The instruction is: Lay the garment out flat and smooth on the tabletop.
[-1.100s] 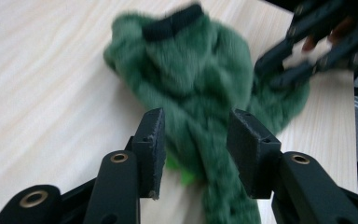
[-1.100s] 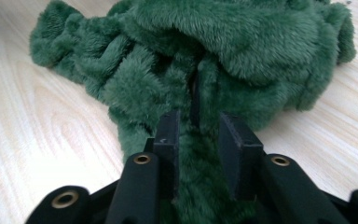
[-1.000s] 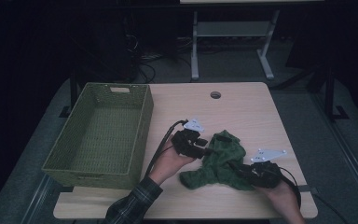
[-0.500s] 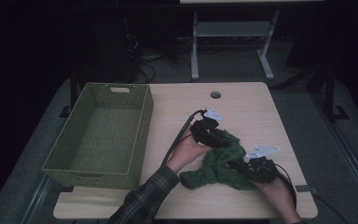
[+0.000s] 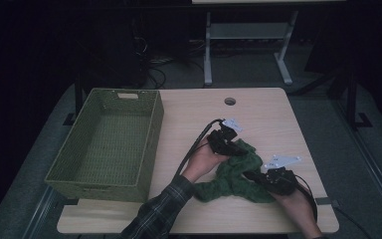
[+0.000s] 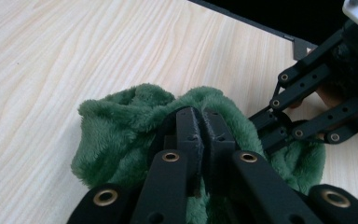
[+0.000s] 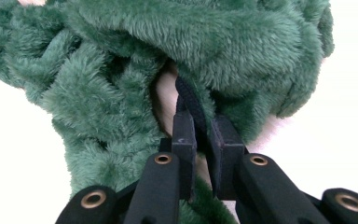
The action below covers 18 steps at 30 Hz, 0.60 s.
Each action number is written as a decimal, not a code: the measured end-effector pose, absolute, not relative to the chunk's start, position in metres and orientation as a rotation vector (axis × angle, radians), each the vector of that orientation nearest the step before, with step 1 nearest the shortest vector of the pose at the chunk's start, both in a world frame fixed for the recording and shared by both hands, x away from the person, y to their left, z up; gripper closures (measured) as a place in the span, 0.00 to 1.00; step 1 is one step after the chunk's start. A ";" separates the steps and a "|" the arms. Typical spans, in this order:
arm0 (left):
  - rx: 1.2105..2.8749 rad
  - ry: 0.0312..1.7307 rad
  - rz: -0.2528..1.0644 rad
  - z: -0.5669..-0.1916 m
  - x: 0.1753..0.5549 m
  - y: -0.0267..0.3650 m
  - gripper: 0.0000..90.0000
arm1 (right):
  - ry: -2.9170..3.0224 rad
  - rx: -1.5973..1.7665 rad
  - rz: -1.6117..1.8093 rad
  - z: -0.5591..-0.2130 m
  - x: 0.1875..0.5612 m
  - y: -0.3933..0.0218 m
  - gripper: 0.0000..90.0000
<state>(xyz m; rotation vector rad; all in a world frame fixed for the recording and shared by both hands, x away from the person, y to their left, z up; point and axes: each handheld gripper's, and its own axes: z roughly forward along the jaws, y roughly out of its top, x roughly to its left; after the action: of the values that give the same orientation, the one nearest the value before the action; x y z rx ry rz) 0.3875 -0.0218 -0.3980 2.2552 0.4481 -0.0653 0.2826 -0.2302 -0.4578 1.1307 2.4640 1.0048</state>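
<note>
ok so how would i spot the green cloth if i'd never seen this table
Start at the light wooden table, with its woven green basket on the left. Look right of the basket, toward the near edge: the green cloth lies crumpled there between the two grippers. It is the one soft, fuzzy, dark green thing.

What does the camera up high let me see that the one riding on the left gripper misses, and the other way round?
High view: the woven green basket left of the work, the round hole in the table, and both of the person's hands. Left gripper view: a close look at its own jaws, pinched together on the plush pile, every fibre clear. Both: the crumpled green cloth on the wooden top, the left gripper shut on it, and the right gripper biting its far side.
</note>
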 end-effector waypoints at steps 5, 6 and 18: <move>2.223 0.478 -0.038 -0.389 0.386 -0.006 0.98 | 2.430 1.125 1.020 -0.454 0.282 -0.235 0.92; 2.216 0.485 -0.034 -0.388 0.386 -0.003 0.98 | 2.420 1.131 1.025 -0.453 0.281 -0.237 0.92; 2.128 0.656 0.065 -0.379 0.380 0.061 0.98 | 2.294 1.101 1.068 -0.422 0.289 -0.254 0.94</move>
<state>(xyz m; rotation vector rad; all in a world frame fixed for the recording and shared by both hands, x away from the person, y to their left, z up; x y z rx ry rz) 0.3800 0.0609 -0.3790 2.1279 0.6562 0.0653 0.2887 -0.2541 -0.4223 1.1009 2.2942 1.0680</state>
